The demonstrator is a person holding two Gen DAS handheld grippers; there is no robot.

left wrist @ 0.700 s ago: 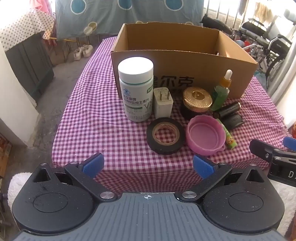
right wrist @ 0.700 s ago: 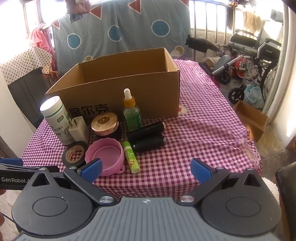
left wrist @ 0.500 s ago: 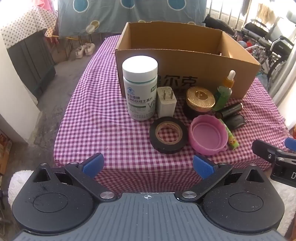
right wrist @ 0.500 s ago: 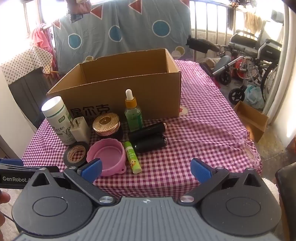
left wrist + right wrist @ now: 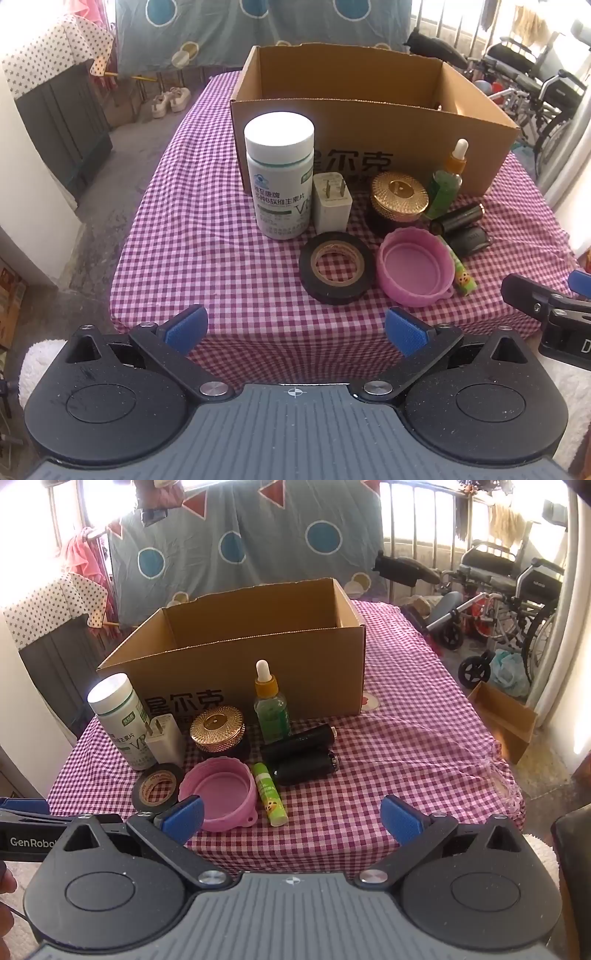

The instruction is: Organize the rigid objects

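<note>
We hold both tongs spread wide and empty at the near edge of the worktop (image 5: 207, 258), none of the things yet touched. The left tongs (image 5: 295, 328) point at the roll of black tape (image 5: 335, 266), which lies flat straight ahead of them, just beyond the worktop's edge, with the white pill bottle (image 5: 280, 173) upright behind it and slightly left. The right tongs (image 5: 291, 818) face the pink lid (image 5: 218, 794), which lies ahead and to their left, open side up, touching the tape; the green lip balm (image 5: 270, 794) lies beside it with its long axis running away from us. The cardboard box (image 5: 369, 125) stands open behind the whole cluster, well beyond either tongs. We judge the left tongs nearer to the tape and bottle, the right nearer to the lip balm and the two black tubes (image 5: 303, 755).

Against the earlier left view, the things now sit larger and closer, so the left tongs have advanced toward the worktop; the right view has barely shifted.
</note>
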